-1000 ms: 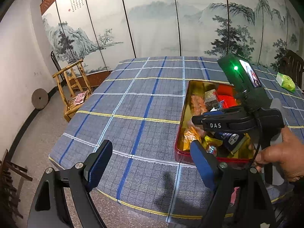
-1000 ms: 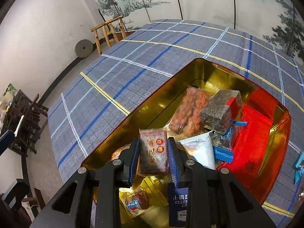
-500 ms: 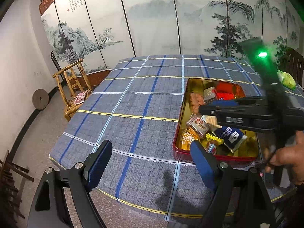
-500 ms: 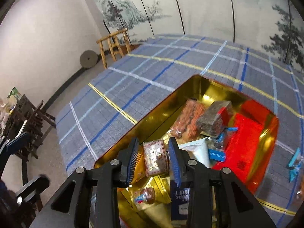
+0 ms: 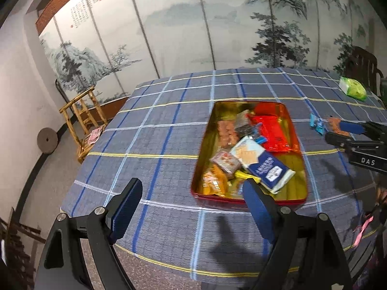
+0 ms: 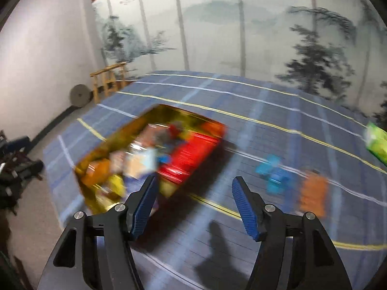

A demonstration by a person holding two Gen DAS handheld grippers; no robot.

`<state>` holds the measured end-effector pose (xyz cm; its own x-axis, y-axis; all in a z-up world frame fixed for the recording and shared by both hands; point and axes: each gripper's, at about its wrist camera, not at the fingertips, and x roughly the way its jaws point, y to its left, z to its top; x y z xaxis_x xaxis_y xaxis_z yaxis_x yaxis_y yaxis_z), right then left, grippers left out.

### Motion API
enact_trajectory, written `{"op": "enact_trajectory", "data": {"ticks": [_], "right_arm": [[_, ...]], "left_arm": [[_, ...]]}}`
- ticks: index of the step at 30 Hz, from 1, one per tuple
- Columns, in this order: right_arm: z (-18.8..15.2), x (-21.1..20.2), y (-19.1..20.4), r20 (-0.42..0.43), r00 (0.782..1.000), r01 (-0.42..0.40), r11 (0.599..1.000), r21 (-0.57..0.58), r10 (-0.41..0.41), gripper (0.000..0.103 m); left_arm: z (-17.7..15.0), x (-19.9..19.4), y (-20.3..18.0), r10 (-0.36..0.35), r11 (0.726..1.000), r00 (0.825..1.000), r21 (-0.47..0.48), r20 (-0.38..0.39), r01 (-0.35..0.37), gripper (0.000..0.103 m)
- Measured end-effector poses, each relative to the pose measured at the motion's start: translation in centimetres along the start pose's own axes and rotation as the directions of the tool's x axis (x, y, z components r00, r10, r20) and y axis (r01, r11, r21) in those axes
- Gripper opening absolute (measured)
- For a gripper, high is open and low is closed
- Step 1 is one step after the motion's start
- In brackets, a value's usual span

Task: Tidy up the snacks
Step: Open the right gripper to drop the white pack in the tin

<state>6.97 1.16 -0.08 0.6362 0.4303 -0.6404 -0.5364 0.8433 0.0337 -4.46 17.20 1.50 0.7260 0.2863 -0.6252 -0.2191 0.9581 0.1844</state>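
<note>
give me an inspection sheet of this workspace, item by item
surface: table under a blue plaid cloth, its near edge in view
job's things: red tin with gold inside, packed with snacks, a blue cracker pack on top; small blue packets and an orange packet lie on the cloth outside the tin
clutter: green pack near the far right edge
grippers: left gripper open, empty, before the tin's near end; right gripper open, empty, view motion-blurred
cables: nothing seen
surroundings: painted landscape screen, wooden chair, round stone disc against the wall
</note>
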Motion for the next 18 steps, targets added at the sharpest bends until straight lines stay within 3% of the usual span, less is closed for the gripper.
{"op": "enact_trajectory", "data": {"ticks": [6,8,12,16,18], "right_arm": [[-3.9,-2.4,-8.4,-0.035,0.985,0.172,0.982,0.074,-0.170,0.072],[-5.2,-3.3,-11.4,-0.053,0.975,0.219,0.969,0.113,-0.214,0.072],[-7.2,-4.4,-15.4,-0.065,0.955,0.295,0.946,0.139,-0.288,0.072],[-9.2,-4.8,-18.2,-0.070,0.952,0.307,0.931,0.197,-0.299,0.072],[-10.1,-4.6,-19.5,-0.075,0.955,0.296,0.929,0.223,-0.286,0.072]], "left_arm": [[1.5,-0.6,-4.3,-0.072,0.992,0.997,0.107,0.011,0.071,0.082],[2.5,-0.7,-6.1,-0.132,0.981,0.991,0.141,0.003,0.130,0.082],[5.2,0.3,-10.0,-0.311,0.934,0.949,0.169,-0.045,0.314,0.082],[8.4,3.4,-14.8,-0.394,0.889,0.910,0.200,-0.127,0.413,0.082],[9.9,5.9,-17.2,-0.416,0.879,0.886,0.160,-0.203,0.450,0.082]]}}
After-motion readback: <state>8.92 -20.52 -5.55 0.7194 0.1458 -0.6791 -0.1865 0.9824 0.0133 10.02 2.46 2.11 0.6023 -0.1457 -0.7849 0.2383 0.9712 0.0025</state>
